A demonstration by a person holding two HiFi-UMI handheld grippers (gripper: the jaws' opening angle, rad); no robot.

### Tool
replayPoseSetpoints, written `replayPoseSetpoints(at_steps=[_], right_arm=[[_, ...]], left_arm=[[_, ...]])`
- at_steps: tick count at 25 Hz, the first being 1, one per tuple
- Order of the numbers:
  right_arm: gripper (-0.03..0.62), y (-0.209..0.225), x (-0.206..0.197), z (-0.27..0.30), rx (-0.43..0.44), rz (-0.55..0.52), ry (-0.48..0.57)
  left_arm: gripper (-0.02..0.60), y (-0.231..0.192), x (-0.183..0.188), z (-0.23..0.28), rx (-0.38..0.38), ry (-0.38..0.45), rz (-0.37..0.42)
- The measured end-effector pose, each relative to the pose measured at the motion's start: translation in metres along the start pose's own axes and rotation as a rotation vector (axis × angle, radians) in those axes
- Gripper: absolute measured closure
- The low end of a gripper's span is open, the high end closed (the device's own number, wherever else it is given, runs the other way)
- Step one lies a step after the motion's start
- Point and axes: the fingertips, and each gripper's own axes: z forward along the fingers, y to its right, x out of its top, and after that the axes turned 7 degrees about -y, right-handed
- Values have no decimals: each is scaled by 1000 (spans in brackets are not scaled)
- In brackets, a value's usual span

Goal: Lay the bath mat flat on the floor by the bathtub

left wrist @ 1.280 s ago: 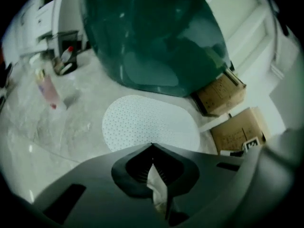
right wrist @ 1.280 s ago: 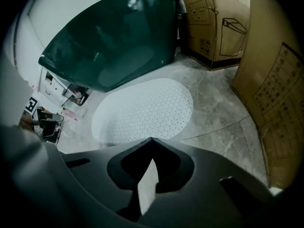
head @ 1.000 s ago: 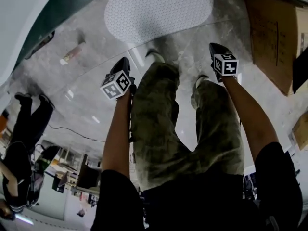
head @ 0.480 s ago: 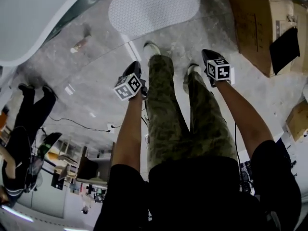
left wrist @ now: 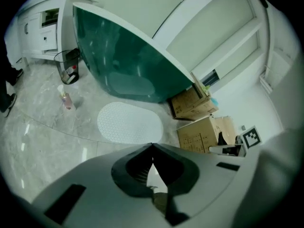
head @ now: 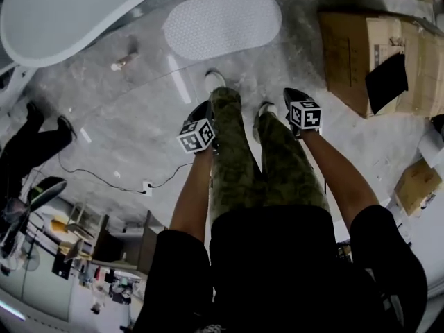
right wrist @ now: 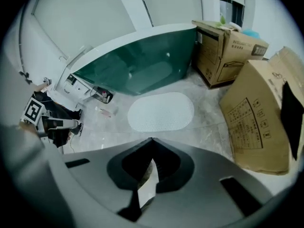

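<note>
The bath mat lies flat on the floor, at twelve o'clock from the person's shoes, with the bathtub near it at ten o'clock. The left gripper and right gripper hang well above it, jaws together, holding nothing. Cardboard boxes stand at two o'clock.

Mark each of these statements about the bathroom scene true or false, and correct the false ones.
1. The bath mat lies flat on the floor beside the bathtub. True.
2. The left hand-held gripper is clamped on the mat's edge. False: its jaws are shut on nothing, and the mat lies apart from it on the floor.
3. The right hand-held gripper has its jaws together. True.
4. The cardboard boxes stand on the mat. False: they stand on the floor beside it, with a gap between.
</note>
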Motion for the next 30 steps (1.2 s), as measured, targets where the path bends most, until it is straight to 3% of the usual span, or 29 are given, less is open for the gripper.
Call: replayPoseSetpoints(at_steps=[4, 10, 14, 17, 21, 24, 30], right_arm=[[571, -27, 25, -73, -14, -34, 77], [571, -65, 59, -191, -79, -31, 205], [571, -94, 96, -255, -135, -105, 287], [571, -106, 115, -317, -140, -67, 406], [571, -133, 133, -397, -136, -31, 550], [571, -154, 155, -446, -134, -91, 649], [571, -187, 239, -549, -97, -244, 865]], left_arm=[[561, 29, 24, -54, -56, 64, 103], [561, 65, 71, -161, -161, 204, 97], [561, 78, 110, -224, -181, 284, 159], [561, 96, 134, -271, -191, 361, 208], [561, 118, 155, -345, -166, 458, 318], [561, 137, 176, -387, -124, 533, 392], [561, 200, 255, -464, -76, 750, 489]])
